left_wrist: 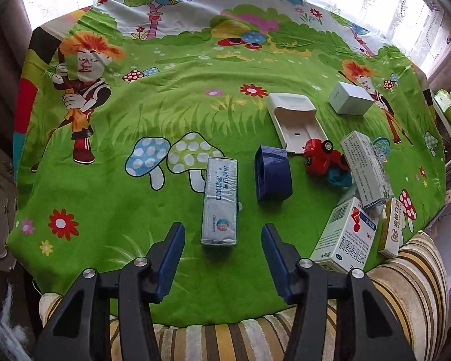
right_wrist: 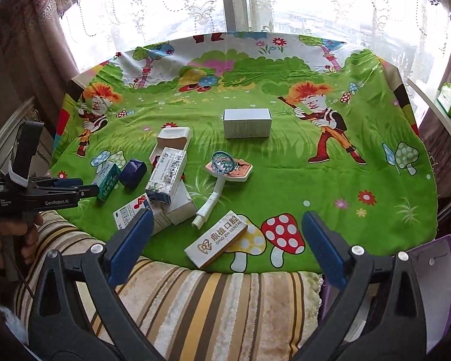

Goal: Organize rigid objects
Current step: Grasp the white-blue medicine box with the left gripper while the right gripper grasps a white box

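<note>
While left tongs gape, pale carton lies between.

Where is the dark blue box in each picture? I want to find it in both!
Left wrist view: the dark blue box sits near the middle, just beyond the open left tongs, right of the long pale box.
Right wrist view: the same box is small, at the left, beside the left tongs.
Shared landmark: the white tray lies behind it in both.
</note>
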